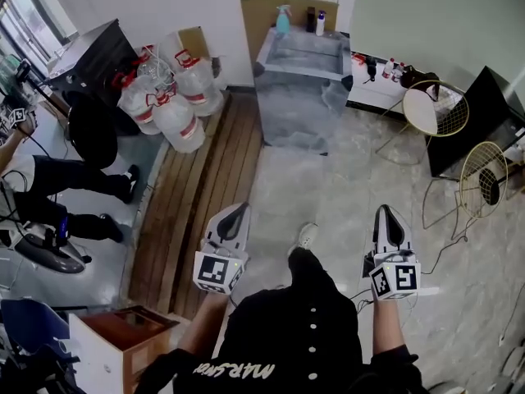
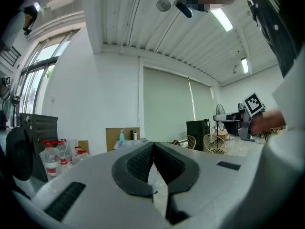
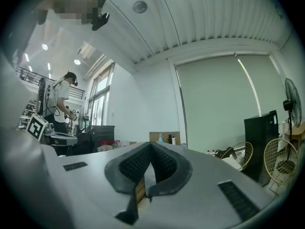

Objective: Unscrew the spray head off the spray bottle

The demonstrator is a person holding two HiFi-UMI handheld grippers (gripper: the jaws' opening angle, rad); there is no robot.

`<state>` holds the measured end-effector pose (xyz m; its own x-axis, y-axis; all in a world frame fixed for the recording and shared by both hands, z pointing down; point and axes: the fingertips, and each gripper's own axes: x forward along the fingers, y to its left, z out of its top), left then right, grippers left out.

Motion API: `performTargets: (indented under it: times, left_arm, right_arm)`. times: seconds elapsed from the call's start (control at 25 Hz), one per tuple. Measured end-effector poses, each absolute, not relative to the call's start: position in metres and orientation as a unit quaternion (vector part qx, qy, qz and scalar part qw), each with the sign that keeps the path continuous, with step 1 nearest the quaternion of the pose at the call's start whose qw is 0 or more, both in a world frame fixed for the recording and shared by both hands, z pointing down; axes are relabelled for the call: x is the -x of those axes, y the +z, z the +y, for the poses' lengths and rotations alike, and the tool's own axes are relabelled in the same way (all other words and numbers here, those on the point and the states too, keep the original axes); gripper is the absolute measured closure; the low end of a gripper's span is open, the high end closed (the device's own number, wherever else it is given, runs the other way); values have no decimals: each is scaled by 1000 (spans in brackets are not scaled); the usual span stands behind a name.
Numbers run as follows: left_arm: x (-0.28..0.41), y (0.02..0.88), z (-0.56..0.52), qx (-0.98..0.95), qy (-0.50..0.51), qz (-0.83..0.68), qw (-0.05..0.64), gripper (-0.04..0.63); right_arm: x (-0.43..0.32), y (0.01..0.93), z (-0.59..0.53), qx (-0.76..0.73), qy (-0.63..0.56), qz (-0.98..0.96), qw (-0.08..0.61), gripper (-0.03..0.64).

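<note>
Jaws closed and empty, the left tool (image 1: 239,208) and right tool (image 1: 385,211) are facing the far bench (image 1: 299,97), where the spray bottle (image 1: 283,20) is waiting untouched, its head on.

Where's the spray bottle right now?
Head view, top centre: the blue spray bottle stands at the far edge of the grey table, against the brown board, just left of two other bottles.
</note>
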<state>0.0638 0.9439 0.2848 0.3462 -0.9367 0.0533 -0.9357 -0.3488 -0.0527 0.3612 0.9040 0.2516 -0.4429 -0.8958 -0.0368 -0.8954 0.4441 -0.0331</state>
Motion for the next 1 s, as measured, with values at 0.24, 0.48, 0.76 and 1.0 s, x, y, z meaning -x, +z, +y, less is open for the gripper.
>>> performTargets:
  times: [0.24,0.48,0.76,1.0]
  left_arm:
    - [-45,288,868,807,-36,590,5,571]
    - [-35,277,779,796,-40,604,7,571]
    - [-34,270,695,790,-52,611,10,571]
    - [-33,275,638,787,-59,614,5,571]
  right_arm:
    - [-348,248,818,515,14,857,16,603]
    - [-346,242,725,500,18,866,9,603]
    - [-353,244,637,491,12,871,7,603]
    - [-351,248,578,489,4,872,2,603]
